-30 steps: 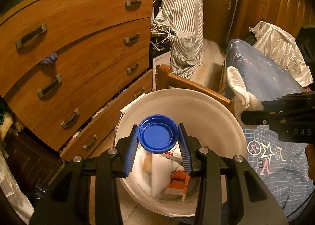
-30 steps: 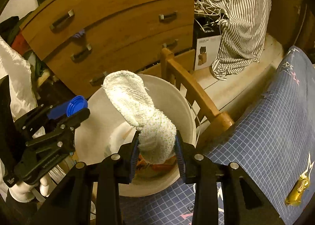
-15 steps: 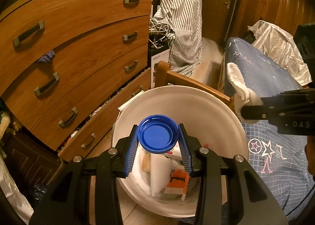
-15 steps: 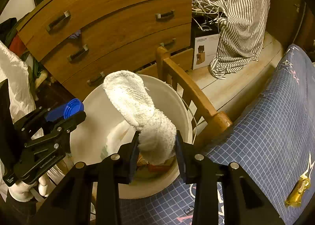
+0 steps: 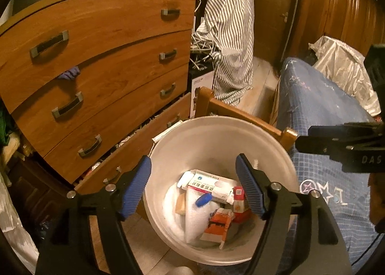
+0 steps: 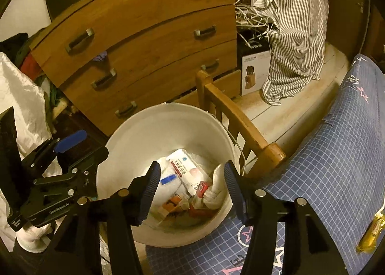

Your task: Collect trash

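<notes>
Left wrist cam first: the left gripper (image 5: 193,184) hangs right over the white bucket (image 5: 211,130), jaws spreading apart with nothing pinched between the blue pads. Straight below, the blue bottle cap (image 5: 203,200) sits edge-on among the trash in the bucket, on top of a bubble-wrap piece (image 5: 197,217) and next to a white medicine box (image 5: 211,182) with red print. There's also an orange and white carton (image 5: 217,223) lower in the pile. The right gripper (image 5: 341,144) pokes in from the right edge over the blue checked bedspread (image 5: 320,106). A wooden dresser (image 5: 103,63) stands just left of the bucket, bottom drawer pulled out a bit.

Right wrist cam: the right gripper (image 6: 192,188) is also over the bucket (image 6: 154,126), jaws opening, gripping nothing. The white sock (image 6: 216,188) lies inside the bucket against its right wall, showing between the pads but clear of them as far as I can see. The cap (image 6: 167,180) shows as a thin blue sliver in there too. The left gripper (image 6: 79,145) is at the left rim, open and empty. A wooden bed frame (image 6: 240,126) runs beside the bucket.
</notes>
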`<state>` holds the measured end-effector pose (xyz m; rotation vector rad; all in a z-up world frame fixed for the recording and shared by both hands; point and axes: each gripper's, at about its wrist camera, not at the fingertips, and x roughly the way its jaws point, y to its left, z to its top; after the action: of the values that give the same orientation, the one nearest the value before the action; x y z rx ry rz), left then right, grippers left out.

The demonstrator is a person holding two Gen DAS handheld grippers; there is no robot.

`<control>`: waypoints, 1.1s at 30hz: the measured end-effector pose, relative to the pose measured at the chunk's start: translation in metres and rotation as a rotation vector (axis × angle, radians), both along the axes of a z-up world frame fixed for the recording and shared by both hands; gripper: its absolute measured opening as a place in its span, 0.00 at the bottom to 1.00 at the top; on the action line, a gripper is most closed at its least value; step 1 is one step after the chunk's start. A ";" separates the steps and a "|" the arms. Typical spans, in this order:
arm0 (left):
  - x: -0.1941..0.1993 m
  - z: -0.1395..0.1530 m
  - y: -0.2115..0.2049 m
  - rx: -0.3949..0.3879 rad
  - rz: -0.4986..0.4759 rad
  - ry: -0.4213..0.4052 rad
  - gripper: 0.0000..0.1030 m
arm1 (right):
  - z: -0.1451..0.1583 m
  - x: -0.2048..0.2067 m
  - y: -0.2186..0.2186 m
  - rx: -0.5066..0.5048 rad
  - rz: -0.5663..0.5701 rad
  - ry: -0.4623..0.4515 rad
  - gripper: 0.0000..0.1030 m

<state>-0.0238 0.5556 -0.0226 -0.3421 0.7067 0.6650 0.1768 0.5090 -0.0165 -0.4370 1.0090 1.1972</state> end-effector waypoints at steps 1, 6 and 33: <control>-0.001 0.002 -0.002 0.005 0.000 -0.005 0.70 | 0.001 -0.001 -0.003 0.012 0.000 0.004 0.56; -0.010 0.013 -0.018 0.033 0.005 -0.036 0.78 | 0.009 -0.012 -0.024 0.072 0.014 -0.012 0.65; -0.105 0.036 -0.136 0.129 0.114 -0.215 0.94 | 0.065 -0.119 -0.245 0.432 0.020 -0.280 0.85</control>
<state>-0.1289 0.4198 0.0130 -0.3312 0.4397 0.7653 0.0576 0.2644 0.0488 -0.2621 0.4883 1.2898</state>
